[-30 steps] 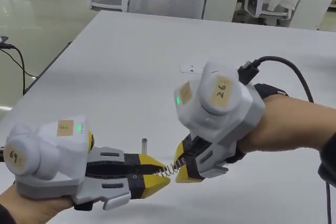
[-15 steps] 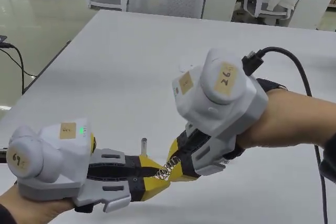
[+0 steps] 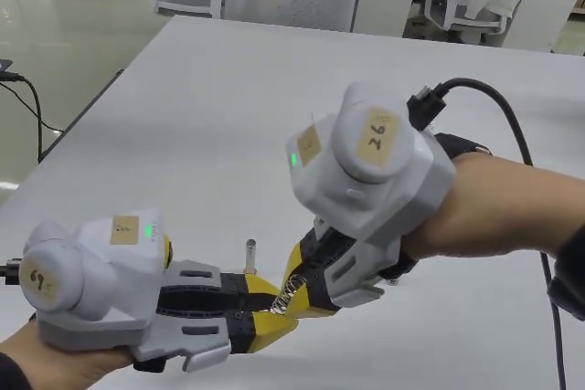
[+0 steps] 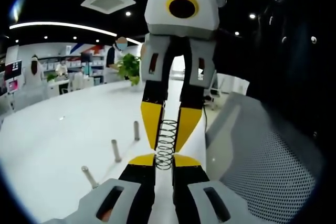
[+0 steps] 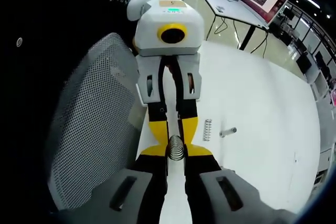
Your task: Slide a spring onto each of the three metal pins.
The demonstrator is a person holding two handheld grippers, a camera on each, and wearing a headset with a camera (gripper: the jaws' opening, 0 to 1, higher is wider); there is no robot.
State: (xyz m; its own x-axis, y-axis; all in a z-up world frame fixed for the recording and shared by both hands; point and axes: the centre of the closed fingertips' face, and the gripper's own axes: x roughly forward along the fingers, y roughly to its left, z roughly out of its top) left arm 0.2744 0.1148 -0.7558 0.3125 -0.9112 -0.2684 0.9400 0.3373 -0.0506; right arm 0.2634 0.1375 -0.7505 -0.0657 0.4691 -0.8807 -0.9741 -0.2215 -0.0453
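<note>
- left gripper (image 4: 164, 162) and right gripper (image 5: 176, 157) are both pinched narrow on 1 spring (image 4: 166, 141), which bridges their tips.
- 3 pins (image 4: 115, 150) stand bare just beside my left fingers (image 4: 140, 173).
- i judge it best to free 1 end, then line the coil up over a pin.

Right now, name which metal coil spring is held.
The metal coil spring pinched between the left gripper and right gripper; the other spring lies loose on the white table.

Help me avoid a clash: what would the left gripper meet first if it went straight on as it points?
Past the spring in the left gripper, the yellow tips of the right gripper come first, facing it head-on; the gap looks slight, depth unclear.
</note>
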